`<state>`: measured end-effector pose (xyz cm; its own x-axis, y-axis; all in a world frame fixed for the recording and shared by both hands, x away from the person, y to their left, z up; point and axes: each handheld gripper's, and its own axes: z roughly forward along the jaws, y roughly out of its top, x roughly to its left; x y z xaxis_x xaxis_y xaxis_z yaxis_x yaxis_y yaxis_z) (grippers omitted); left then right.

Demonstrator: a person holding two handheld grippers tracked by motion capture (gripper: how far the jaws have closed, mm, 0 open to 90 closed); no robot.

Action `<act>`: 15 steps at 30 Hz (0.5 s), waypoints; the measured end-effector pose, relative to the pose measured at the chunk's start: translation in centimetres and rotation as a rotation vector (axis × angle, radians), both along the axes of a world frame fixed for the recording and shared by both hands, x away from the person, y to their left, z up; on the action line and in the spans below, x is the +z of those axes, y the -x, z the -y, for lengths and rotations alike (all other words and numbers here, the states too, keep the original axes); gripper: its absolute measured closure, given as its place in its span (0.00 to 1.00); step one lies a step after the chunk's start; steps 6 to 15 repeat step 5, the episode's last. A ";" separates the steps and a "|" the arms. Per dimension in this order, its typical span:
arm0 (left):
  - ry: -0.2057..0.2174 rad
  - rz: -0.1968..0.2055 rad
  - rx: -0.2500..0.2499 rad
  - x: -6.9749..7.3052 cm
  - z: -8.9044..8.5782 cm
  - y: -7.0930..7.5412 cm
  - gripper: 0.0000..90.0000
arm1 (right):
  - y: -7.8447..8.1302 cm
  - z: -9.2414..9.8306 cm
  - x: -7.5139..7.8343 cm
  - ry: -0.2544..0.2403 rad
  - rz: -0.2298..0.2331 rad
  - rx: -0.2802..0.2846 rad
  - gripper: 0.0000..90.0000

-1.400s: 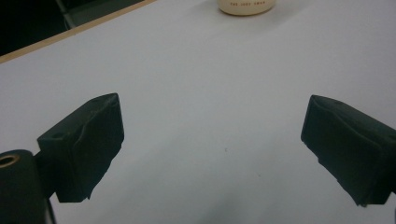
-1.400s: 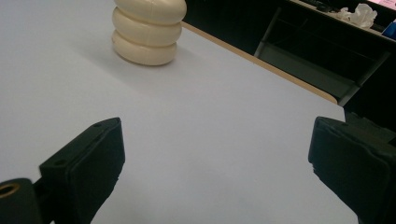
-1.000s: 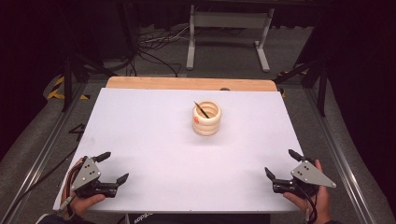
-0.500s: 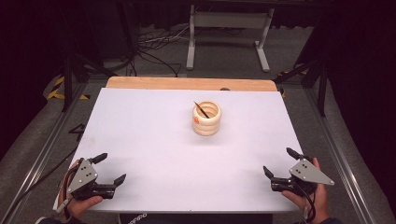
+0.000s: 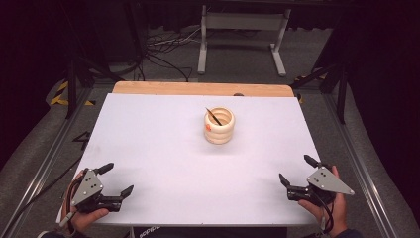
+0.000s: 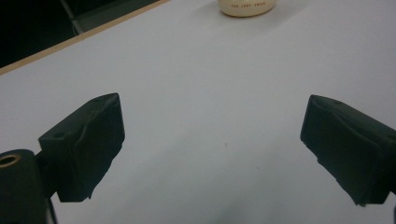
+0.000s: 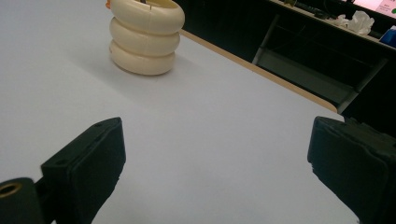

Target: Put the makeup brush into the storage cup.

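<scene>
One cream ribbed holder (image 5: 219, 126) of three stacked rings is recorded upright just beyond the middle of the white surface (image 5: 163, 148), and one dark pencil (image 5: 214, 116) is seen leaning in its mouth, the long axis tilted with the upper end toward the far left. The left tongs (image 5: 116, 179) and right tongs (image 5: 295, 171) are held at the near corners, well apart from the holder, each spread wide with nothing between the jaws.
</scene>
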<state>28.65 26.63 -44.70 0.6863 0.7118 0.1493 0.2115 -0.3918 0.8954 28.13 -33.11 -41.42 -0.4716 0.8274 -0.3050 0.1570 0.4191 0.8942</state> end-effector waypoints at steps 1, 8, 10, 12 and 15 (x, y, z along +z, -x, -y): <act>0.002 0.000 0.000 0.0 0.0 0.0 0.08 | 0.0 0.0 0.0 0.002 -0.001 -0.001 0.05; -0.002 -0.002 -0.003 0.0 0.1 -0.2 0.08 | 0.1 0.1 0.0 -0.003 -0.001 -0.004 0.05; -0.002 -0.002 -0.003 0.0 0.1 -0.2 0.08 | 0.1 0.1 0.0 -0.003 -0.001 -0.004 0.05; -0.002 -0.002 -0.003 0.0 0.1 -0.2 0.08 | 0.1 0.1 0.0 -0.003 -0.001 -0.004 0.05; -0.002 -0.002 -0.003 0.0 0.1 -0.2 0.08 | 0.1 0.1 0.0 -0.003 -0.001 -0.004 0.05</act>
